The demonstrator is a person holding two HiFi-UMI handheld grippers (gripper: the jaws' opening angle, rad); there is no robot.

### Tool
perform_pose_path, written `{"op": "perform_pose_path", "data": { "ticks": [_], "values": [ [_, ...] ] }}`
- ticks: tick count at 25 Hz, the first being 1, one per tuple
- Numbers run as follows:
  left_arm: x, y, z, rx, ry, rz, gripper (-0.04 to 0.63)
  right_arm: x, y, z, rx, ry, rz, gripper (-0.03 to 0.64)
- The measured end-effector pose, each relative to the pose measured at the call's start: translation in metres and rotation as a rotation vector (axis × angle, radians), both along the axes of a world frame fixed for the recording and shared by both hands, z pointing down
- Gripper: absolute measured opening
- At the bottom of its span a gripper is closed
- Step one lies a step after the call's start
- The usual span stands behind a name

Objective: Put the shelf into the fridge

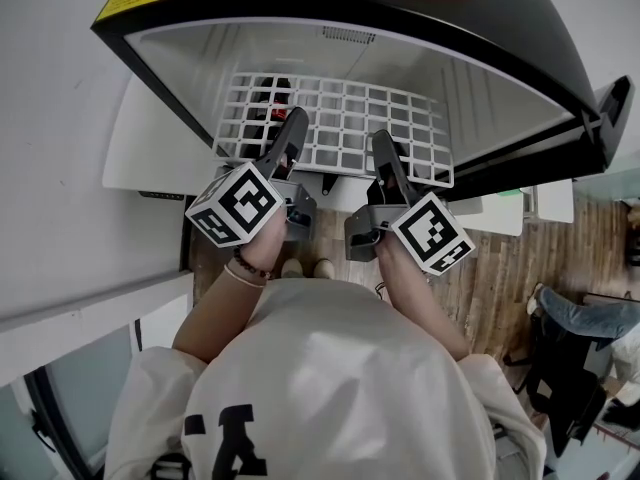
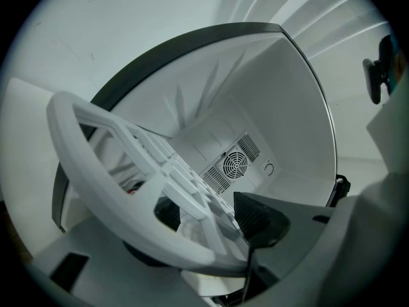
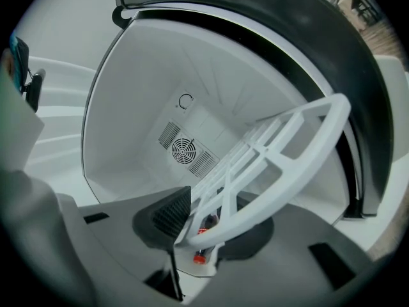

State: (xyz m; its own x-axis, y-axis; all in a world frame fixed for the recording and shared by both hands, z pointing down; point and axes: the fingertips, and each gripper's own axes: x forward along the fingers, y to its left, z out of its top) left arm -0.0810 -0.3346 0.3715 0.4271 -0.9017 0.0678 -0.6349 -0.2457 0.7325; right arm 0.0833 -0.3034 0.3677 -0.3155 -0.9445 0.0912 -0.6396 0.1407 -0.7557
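Observation:
A white grid shelf point(image 1: 340, 118) lies level in the mouth of the open fridge point(image 1: 200, 53), its far part inside the white cavity. My left gripper point(image 1: 290, 136) is shut on the shelf's front rim at the left, and my right gripper point(image 1: 385, 156) is shut on it at the right. In the left gripper view the shelf rim point(image 2: 115, 171) runs between the jaws of the left gripper point(image 2: 211, 219). In the right gripper view the shelf point(image 3: 287, 146) crosses the jaws of the right gripper point(image 3: 208, 219). The fridge's back wall has a round fan grille point(image 3: 184, 151).
A red-capped bottle point(image 3: 199, 256) lies low in the fridge, under the shelf. The black fridge top point(image 1: 400, 13) overhangs the opening. A white door panel point(image 1: 150, 153) stands at the left. A wooden floor point(image 1: 500, 278) and a seated person's leg point(image 1: 590, 318) are at the right.

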Motion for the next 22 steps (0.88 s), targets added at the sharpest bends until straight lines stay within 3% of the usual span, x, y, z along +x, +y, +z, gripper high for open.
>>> {"op": "perform_pose_path", "data": {
  "ticks": [22],
  "values": [
    [0.002,-0.012,0.000,0.006,0.000,-0.007,0.255,0.001,-0.012,0.001,-0.008,-0.019,-0.013,0.141]
  ]
}}
